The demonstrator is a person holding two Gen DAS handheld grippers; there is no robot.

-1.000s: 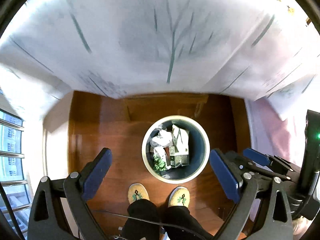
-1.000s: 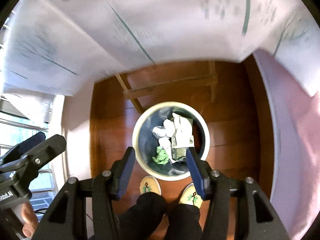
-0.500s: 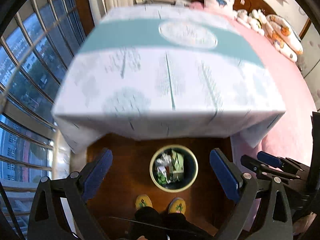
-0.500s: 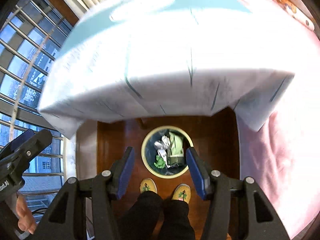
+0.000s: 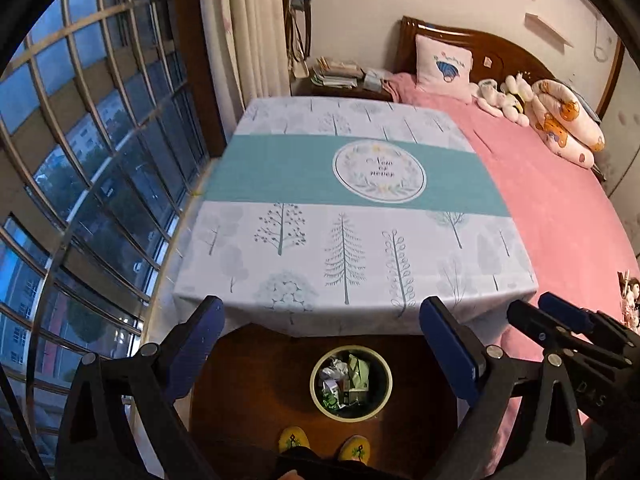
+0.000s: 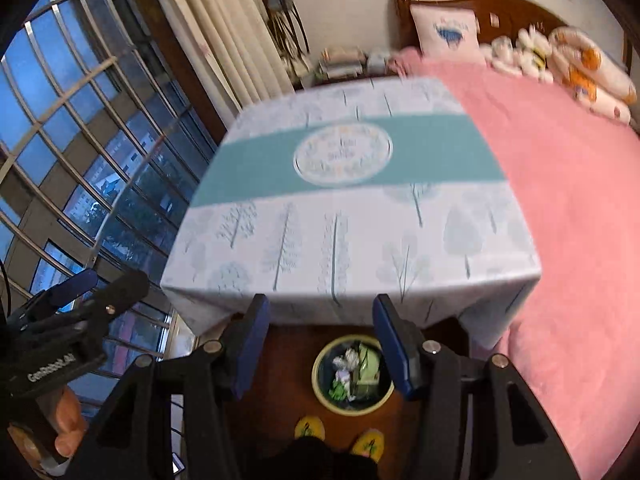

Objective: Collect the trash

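Both my grippers have risen above the worktop [image 5: 352,240]; left gripper [image 5: 320,344] wide, right gripper [image 6: 320,344] half-open, both empty. I scan beyond the bin [image 5: 351,384] for trash.

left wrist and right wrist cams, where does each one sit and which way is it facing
Left wrist: on the left gripper, tilted down over the tablecloth and trash bin; shows its open fingers, the slippers, the right gripper.
Right wrist: on the right gripper, same downward tilt; shows its open fingers, the left gripper, a hand.
Shared: table, bin, slippers, pink bed.
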